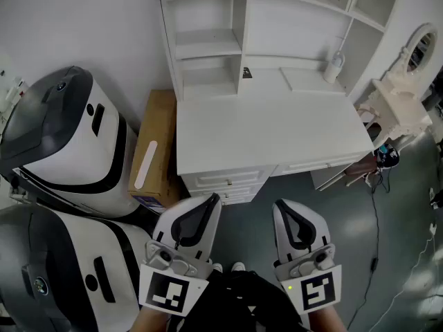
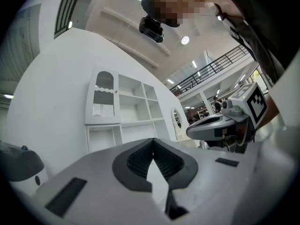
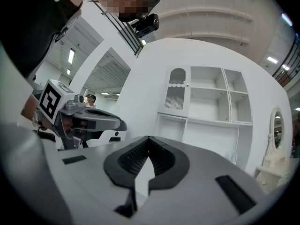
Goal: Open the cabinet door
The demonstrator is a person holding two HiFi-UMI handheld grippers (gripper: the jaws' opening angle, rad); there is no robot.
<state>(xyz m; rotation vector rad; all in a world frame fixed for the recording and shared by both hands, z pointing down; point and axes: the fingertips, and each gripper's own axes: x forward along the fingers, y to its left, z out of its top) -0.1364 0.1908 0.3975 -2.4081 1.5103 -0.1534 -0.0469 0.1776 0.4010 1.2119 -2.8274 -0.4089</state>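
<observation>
Hanging side by side off the near edge of the white rectangular wooden surface (image 1: 263, 130), the left hand-held gripper (image 1: 212, 199) and the right hand-held gripper (image 1: 282, 205) both point level toward it, each with its dark ribbed jaws pressed together and nothing between them. Along the far edge of the surface stands a white open shelf unit (image 1: 208, 43), and the task's thing, a white cabinet door with an arched slatted panel (image 2: 104, 97), sits in that unit's upper left compartment, flush with its frame and well apart from both grippers. White drawer fronts (image 1: 225, 182) show under the near left corner of the surface, just beyond the left gripper's tip. A small white lamp (image 1: 334, 66) stands near the far right corner. A brown cardboard box (image 1: 156, 144) leans against the surface's left side, beside two large rounded white-and-grey plastic casings (image 1: 69, 137). An ornate white mirror stand (image 1: 401, 95) stands off the right edge.
</observation>
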